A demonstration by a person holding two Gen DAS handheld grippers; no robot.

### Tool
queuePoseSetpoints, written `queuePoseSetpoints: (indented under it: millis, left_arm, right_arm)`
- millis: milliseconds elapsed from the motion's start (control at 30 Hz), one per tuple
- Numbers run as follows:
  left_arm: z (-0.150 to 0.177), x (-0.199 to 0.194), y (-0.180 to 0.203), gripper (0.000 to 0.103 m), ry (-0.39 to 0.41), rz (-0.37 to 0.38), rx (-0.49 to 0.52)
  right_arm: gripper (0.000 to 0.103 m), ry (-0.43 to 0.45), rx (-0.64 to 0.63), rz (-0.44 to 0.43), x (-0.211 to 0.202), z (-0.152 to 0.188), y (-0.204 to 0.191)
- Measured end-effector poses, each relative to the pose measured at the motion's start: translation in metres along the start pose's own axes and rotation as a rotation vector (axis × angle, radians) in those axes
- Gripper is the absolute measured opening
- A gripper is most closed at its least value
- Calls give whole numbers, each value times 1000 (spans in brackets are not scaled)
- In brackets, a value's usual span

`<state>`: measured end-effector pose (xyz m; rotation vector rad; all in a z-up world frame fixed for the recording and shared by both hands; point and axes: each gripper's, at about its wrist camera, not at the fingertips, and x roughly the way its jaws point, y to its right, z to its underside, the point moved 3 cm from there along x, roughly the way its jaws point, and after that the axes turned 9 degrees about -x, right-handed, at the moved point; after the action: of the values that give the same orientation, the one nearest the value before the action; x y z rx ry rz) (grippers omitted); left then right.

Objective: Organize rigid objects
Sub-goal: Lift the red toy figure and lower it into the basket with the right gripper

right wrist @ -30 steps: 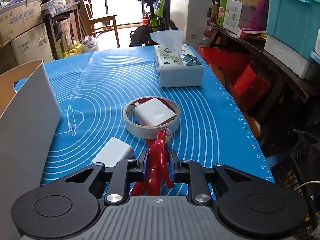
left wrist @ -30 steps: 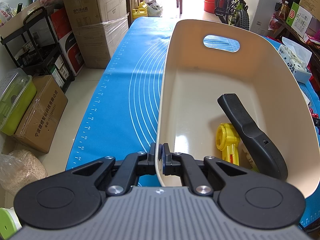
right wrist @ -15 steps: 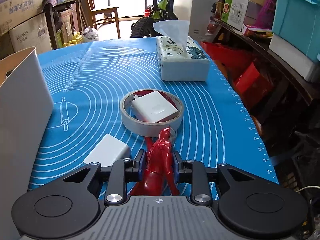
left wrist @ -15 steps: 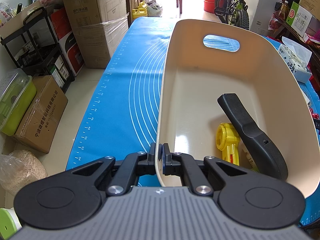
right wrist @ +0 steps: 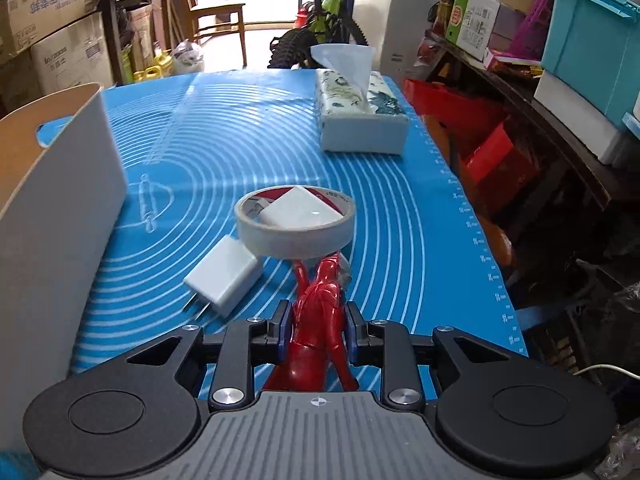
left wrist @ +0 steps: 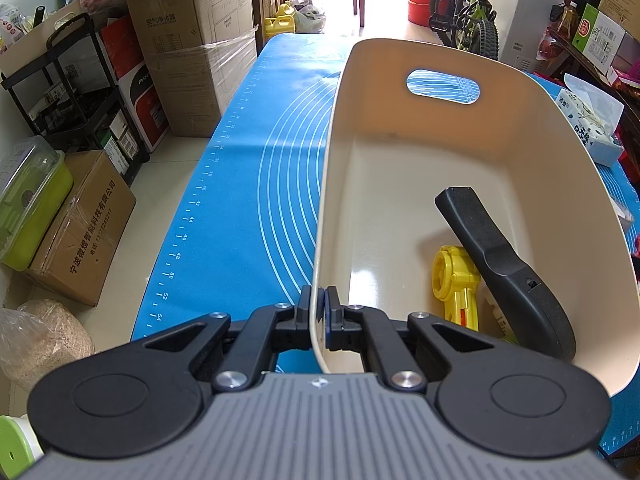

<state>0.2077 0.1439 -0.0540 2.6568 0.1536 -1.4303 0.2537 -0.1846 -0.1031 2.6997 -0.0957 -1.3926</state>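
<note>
Left tongs [left wrist: 319,316]: clamped on bin [left wrist: 452,152] rim, steadying it.
Right tongs [right wrist: 318,322]: holding red figure [right wrist: 320,312] (tape roll [right wrist: 294,232] just ahead).
Advice: lift clear first, then left into bin.

Cream bin [left wrist: 500,152]: upright on table, handle slot in far wall, near wall edge pinched between pads. Inside: yellow toy [left wrist: 456,284] flat on bottom, black handle-shaped piece [left wrist: 504,272] leaning across it. Red figure [right wrist: 320,320]: glossy plastic, clamped at waist. Tape roll [right wrist: 294,232]: flat, white charger [right wrist: 300,212] propped inside ring. Second white charger [right wrist: 224,276]: flat beside roll, prongs toward near table edge.
</note>
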Motion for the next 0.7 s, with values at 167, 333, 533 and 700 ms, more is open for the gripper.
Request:
queuePoseSetpoints:
  millis: [167, 333, 533, 700]
  left_arm:
    - [0, 0, 0, 6, 0, 0, 0]
    - [0, 0, 0, 6, 0, 0, 0]
    - [0, 0, 0, 6, 0, 0, 0]
    - [0, 0, 0, 6, -1, 0, 0]
  right_arm:
    - [35, -48, -40, -27, -7, 6, -7]
    - [35, -6, -51, -52, -30, 5, -10]
    - [35, 94, -69, -72, -65, -11, -16]
    - [35, 208, -80, -84, -89, -34, -29]
